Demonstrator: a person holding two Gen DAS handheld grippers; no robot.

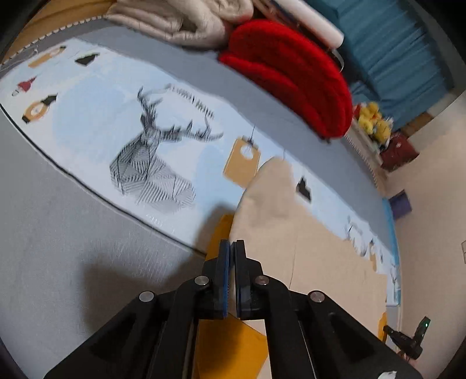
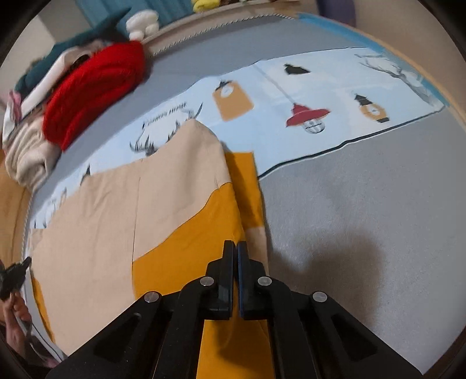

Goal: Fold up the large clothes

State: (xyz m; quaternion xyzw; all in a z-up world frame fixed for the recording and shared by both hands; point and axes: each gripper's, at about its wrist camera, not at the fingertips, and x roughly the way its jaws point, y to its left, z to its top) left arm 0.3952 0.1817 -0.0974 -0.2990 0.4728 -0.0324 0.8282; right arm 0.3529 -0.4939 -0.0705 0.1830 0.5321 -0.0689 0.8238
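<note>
Left claw (image 1: 232, 243): jaws together, blue pads meeting, nothing visibly caught between them; the tips sit over the near edge of the beige-and-mustard garment (image 1: 305, 262). Right claw (image 2: 235, 245): jaws likewise together, with no cloth seen pinched, tips poised over a mustard strip of the same garment (image 2: 102, 210) near its right-hand border. Whether either claw touches the fabric I cannot tell. The garment lies spread flat on the bed (image 2: 364, 218), beige panels toward the far side, mustard panels nearer me; one beige corner stands raised in a rounded fold in the left wrist view. It lies partly on the grey cover and partly on the pale blue printed panel (image 1: 96, 116), which bears a striped deer head (image 1: 148, 163), hanging lamps and tags. Both claws cast dark shadows on the grey cover. Farther out, at the bed's far edge, a red knitted item (image 1: 291, 73) rests beside a folded cream quilted piece (image 1: 174, 20). In the right wrist view, a hand (image 2: 16, 315) at the left rim holds the other black claw. Teal curtains (image 1: 393, 52) and yellow plush toys (image 1: 372, 119) stand beyond the bed.
</note>
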